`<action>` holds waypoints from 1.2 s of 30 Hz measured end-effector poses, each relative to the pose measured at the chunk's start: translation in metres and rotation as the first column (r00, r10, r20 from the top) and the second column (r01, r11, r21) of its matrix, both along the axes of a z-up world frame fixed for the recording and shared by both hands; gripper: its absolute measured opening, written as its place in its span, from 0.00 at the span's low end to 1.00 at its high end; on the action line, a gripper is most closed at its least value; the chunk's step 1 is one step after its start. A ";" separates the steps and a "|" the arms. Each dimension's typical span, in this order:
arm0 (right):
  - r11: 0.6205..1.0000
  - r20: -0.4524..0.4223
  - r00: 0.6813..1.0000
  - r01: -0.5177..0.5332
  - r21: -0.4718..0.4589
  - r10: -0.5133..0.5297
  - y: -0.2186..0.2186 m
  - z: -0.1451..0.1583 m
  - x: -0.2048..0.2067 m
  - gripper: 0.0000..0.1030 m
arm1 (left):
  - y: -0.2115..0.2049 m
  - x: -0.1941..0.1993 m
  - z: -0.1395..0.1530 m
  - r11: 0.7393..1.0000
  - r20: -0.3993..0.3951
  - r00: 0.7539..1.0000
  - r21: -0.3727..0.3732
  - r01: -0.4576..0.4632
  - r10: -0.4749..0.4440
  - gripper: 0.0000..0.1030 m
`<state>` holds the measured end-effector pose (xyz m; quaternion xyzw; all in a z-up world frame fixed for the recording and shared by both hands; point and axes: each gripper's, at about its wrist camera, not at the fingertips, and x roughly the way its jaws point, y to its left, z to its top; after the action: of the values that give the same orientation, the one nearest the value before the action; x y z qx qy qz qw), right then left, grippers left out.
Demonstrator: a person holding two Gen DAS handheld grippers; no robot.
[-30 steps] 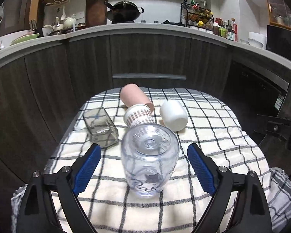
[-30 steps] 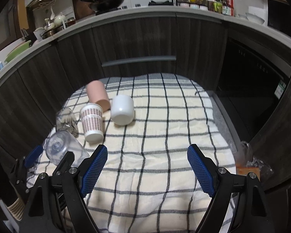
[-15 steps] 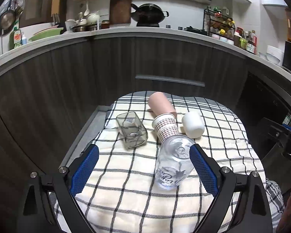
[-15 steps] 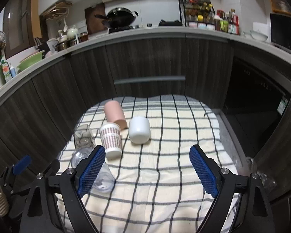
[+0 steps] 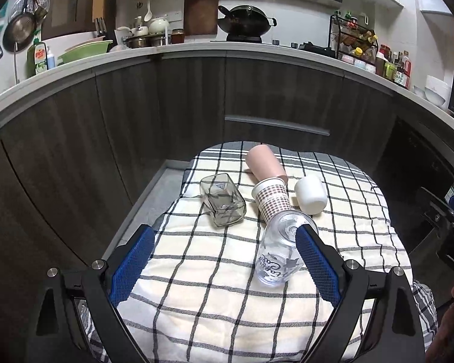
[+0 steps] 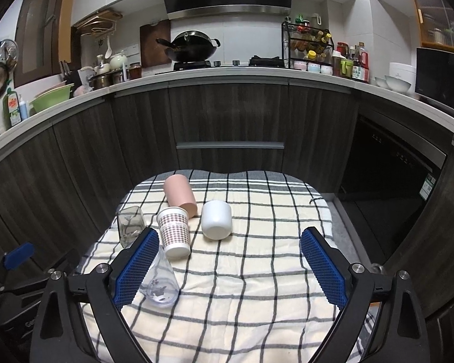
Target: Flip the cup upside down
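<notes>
Clear plastic cup (image 5: 280, 252): stands mouth-down on the checked cloth (image 5: 215, 272), just beside the patterned paper cup (image 5: 271, 200). Left gripper (image 5: 224, 261): spread wide, empty. Right gripper (image 6: 228, 264): spread wide, empty.

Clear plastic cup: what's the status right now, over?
Both hand-held grippers open, left, right. Clear plastic cup base-up on the checked cloth, ungripped. Patterned paper cup close behind it.
</notes>
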<state>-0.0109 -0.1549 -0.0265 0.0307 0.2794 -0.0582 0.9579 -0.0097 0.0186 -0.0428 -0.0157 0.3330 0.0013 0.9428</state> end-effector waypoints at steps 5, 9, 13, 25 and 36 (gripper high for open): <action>1.000 -0.002 1.000 0.022 0.010 -0.022 -0.003 0.000 -0.002 0.92 | -0.002 -0.004 0.006 1.000 0.011 1.000 0.016 0.004 -0.005 0.93; 1.000 0.007 1.000 0.029 -0.001 -0.029 -0.003 0.001 -0.007 0.92 | -0.004 -0.006 0.008 1.000 0.011 1.000 0.028 0.009 -0.009 0.93; 0.999 0.010 0.999 0.034 -0.003 -0.034 -0.002 0.001 -0.008 0.92 | -0.004 -0.008 0.009 1.000 0.014 1.000 0.029 0.008 -0.008 0.93; 1.000 0.015 0.999 0.030 0.000 -0.030 -0.002 0.004 -0.010 0.92 | -0.003 -0.009 0.013 1.000 0.016 1.000 0.029 0.010 -0.010 0.93; 1.000 0.006 1.000 0.029 0.007 -0.029 0.000 0.001 -0.009 0.92 | -0.003 -0.009 0.013 1.000 0.011 1.000 0.028 0.014 -0.014 0.93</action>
<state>-0.0203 -0.1548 -0.0250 0.0381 0.2761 -0.0710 0.9578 -0.0191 0.0155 -0.0298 -0.0003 0.3278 -0.0009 0.9448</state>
